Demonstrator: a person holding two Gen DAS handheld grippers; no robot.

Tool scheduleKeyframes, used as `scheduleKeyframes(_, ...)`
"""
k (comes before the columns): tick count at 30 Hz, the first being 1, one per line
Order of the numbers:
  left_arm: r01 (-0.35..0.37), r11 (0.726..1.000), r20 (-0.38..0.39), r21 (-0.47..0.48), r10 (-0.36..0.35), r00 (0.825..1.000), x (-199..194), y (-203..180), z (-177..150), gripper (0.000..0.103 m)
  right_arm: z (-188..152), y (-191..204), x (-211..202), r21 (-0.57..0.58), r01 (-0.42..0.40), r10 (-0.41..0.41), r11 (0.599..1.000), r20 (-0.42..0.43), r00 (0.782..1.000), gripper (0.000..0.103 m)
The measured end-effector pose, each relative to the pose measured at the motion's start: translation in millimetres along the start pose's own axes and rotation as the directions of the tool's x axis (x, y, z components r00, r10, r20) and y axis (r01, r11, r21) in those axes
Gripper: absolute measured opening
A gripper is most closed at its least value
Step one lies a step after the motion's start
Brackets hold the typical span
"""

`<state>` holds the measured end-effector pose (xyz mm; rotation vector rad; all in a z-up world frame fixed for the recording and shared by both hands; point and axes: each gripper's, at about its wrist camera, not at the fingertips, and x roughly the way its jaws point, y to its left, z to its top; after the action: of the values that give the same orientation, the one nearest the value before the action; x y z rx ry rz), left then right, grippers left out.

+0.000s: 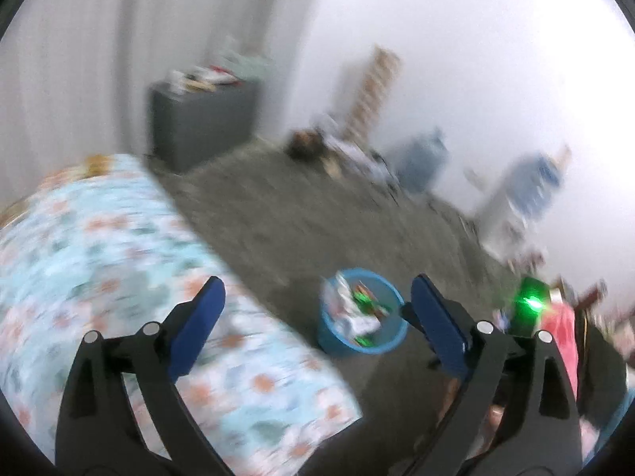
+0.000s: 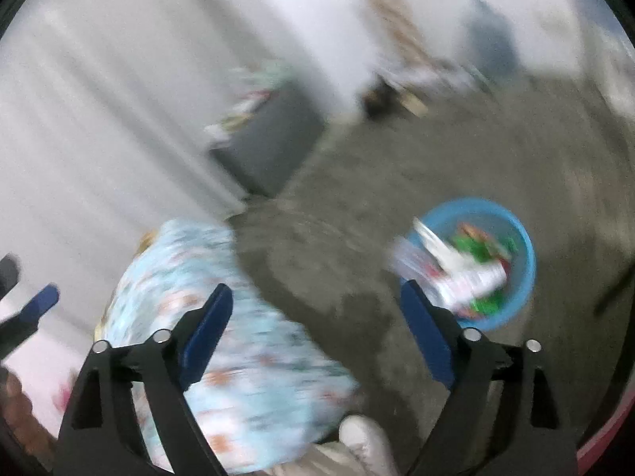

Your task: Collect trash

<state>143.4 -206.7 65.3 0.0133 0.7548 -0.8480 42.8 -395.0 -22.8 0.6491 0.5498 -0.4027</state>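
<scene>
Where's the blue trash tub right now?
The blue tub sits on the grey floor, right of the floral bed, already holding wrappers.

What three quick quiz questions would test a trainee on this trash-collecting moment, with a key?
1. True or false: the left gripper holds a wrapper.
2. Where does the blue basin of wrappers stand: A on the floral bedsheet, B on the grey floor, C on the dark cabinet?
3. Fill in: the right gripper has its jaws ____.

Key: 1 false, it is open with nothing between its fingers. 2 B. 3 open.
</scene>
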Motion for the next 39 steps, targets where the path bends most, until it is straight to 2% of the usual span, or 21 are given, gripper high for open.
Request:
scheduleKeyframes(3,-0.106,0.992,0.097,-0.066,0.112,0.989,-55.3,31.2,-19.1,0.092,-4.5,68.1,-28.5,-0.191,-0.06,0.073,0.98,0.058,0.996,0.097)
scheduleKeyframes(5,-0.248,0.962,0.139,-0.117,0.263,0.955,-87.2,44.2,-38.1,0.094,-10.8,101.0,-44.5,-0.285,-0.069,0.095,0.956,0.08,0.992,0.097)
scheduleKeyframes(8,-0.379,0.906,0.168,-0.189,0.41,0.897,-119.7,58.1,-63.2,0.094,-28.1,145.6,-63.1,-0.42,-0.077,0.125,0.904,0.088,0.988,0.097)
scheduleKeyframes(10,-0.435,0.874,0.169,-0.219,0.473,0.865,-134.9,62.9,-80.3,0.094,-44.2,165.3,-69.2,-0.489,-0.076,0.124,0.869,0.068,0.99,0.097)
scheduleKeyframes(11,-0.484,0.845,0.161,-0.229,0.523,0.837,-141.2,63.8,-95.1,0.094,-56.5,175.2,-70.3,-0.536,-0.067,0.108,0.842,0.044,0.993,0.097)
scheduleKeyframes(12,-0.511,0.829,0.153,-0.229,0.549,0.822,-144.7,64.3,-105.4,0.094,-67.8,181.1,-70.1,-0.568,-0.064,0.092,0.82,0.021,0.996,0.097)
scheduleKeyframes(13,-0.555,0.8,0.132,-0.229,0.59,0.796,-145.7,65.3,-118.7,0.094,-80.4,184.5,-69.2,-0.591,-0.065,0.075,0.804,-0.008,0.997,0.097)
scheduleKeyframes(14,-0.572,0.787,0.116,-0.231,0.606,0.787,-147.0,66.7,-127.4,0.094,-92.7,187.2,-66.9,-0.604,-0.068,0.062,0.794,-0.031,0.998,0.097)
scheduleKeyframes(18,-0.602,0.757,0.002,-0.254,0.623,0.782,-141.5,81.9,-158.4,0.094,-128.4,187.3,-51.9,-0.64,-0.055,-0.046,0.767,-0.139,0.989,0.097)
scheduleKeyframes(20,-0.613,0.748,-0.057,-0.254,0.621,0.782,-134.2,87.9,-168.4,0.094,-142.7,186.3,-48.6,-0.662,-0.008,-0.111,0.75,-0.137,0.984,0.097)
scheduleKeyframes(22,-0.622,0.739,-0.12,-0.257,0.614,0.78,-127.0,92.0,-178.5,0.094,-151.0,181.6,-50.5,-0.673,0.015,-0.135,0.74,-0.127,0.983,0.097)
scheduleKeyframes(26,-0.629,0.741,-0.198,-0.237,0.597,0.778,-117.3,89.9,-196.0,0.094,-158.5,175.7,-51.7,-0.664,0.059,-0.184,0.746,-0.12,0.976,0.097)
scheduleKeyframes(32,-0.644,0.734,-0.208,-0.216,0.61,0.765,-114.1,85.1,-196.1,0.094,-160.8,165.0,-46.6,-0.64,0.099,-0.231,0.762,-0.125,0.965,0.097)
scheduleKeyframes(39,-0.654,0.731,-0.218,-0.195,0.617,0.756,-109.2,82.2,-192.6,0.094,-159.4,157.6,-42.9,-0.628,0.106,-0.244,0.771,-0.138,0.96,0.097)
